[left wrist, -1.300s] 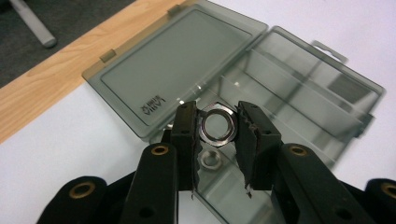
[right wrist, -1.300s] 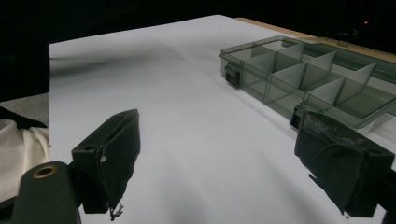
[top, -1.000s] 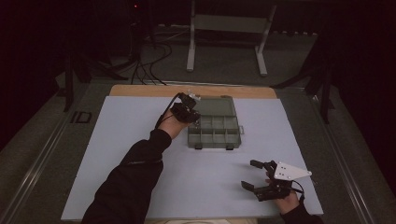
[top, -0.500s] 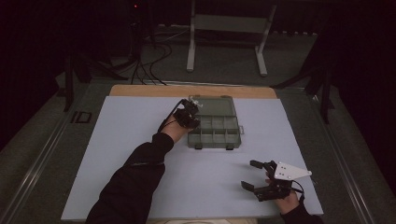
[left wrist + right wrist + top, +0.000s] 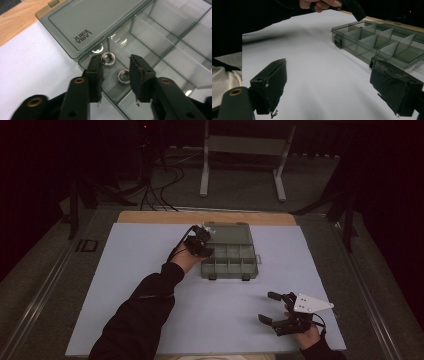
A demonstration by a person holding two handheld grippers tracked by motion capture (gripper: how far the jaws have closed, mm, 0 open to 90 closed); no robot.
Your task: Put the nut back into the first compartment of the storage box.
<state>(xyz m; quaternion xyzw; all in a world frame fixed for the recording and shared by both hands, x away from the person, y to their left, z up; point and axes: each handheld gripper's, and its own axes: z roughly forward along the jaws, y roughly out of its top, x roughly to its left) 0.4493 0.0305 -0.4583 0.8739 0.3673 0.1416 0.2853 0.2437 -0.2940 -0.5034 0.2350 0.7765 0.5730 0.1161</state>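
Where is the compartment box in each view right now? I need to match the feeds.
High view: compartment box sits centre, lid open, left gripper at its left end.
Left gripper view: box spreads across the upper right; two nuts lie in the nearest compartment.
Right gripper view: box at upper right.
Shared landmark: the white mat under the box.

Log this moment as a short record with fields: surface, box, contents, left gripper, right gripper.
surface: white sheet over a wooden table
box: clear grey compartment box, lid open and lying flat
contents: two hex nuts in one corner compartment
left gripper: open, jaws over the nuts, holding nothing
right gripper: open, empty, near the sheet's front right, apart from the box
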